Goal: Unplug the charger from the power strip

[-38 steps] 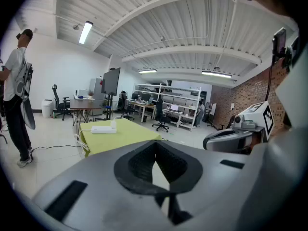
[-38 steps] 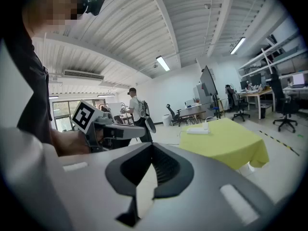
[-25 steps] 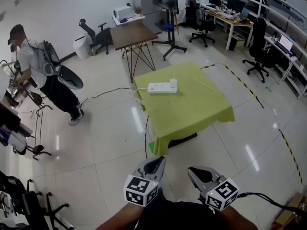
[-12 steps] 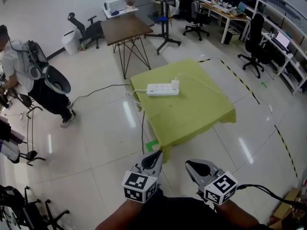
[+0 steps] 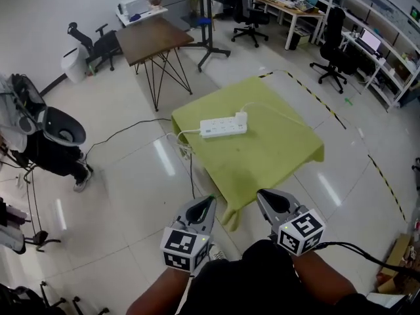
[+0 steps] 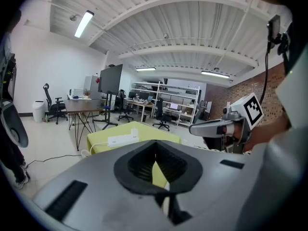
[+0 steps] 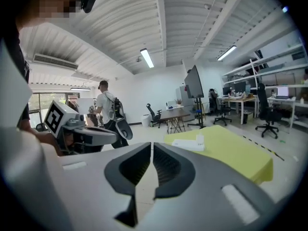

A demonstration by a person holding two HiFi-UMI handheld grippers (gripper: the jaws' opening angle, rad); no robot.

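A white power strip (image 5: 223,126) lies on a low table under a yellow-green cloth (image 5: 269,159). A white charger (image 5: 241,117) stands plugged into the strip's right end, and its cable trails off to the right. Both grippers hover over the floor short of the table's near corner. My left gripper (image 5: 201,207) is shut and empty. My right gripper (image 5: 269,199) has its jaws a sliver apart, just opening, with nothing between them. The left gripper view (image 6: 155,153) shows the strip (image 6: 121,139) far ahead. So does the right gripper view (image 7: 152,146), where the charger (image 7: 199,139) also shows.
A dark wooden table (image 5: 154,37) stands beyond the cloth-covered one. A person (image 5: 49,140) stands at the left edge. A black cable (image 5: 125,131) crosses the shiny floor to the table's left side. Office chairs and desks (image 5: 328,25) line the back right. Black-and-yellow tape (image 5: 315,97) marks the floor.
Both grippers have advanced toward the yellow-green table, which now sits nearer and lower in the head view. The person at the left has slid toward the frame's edge.
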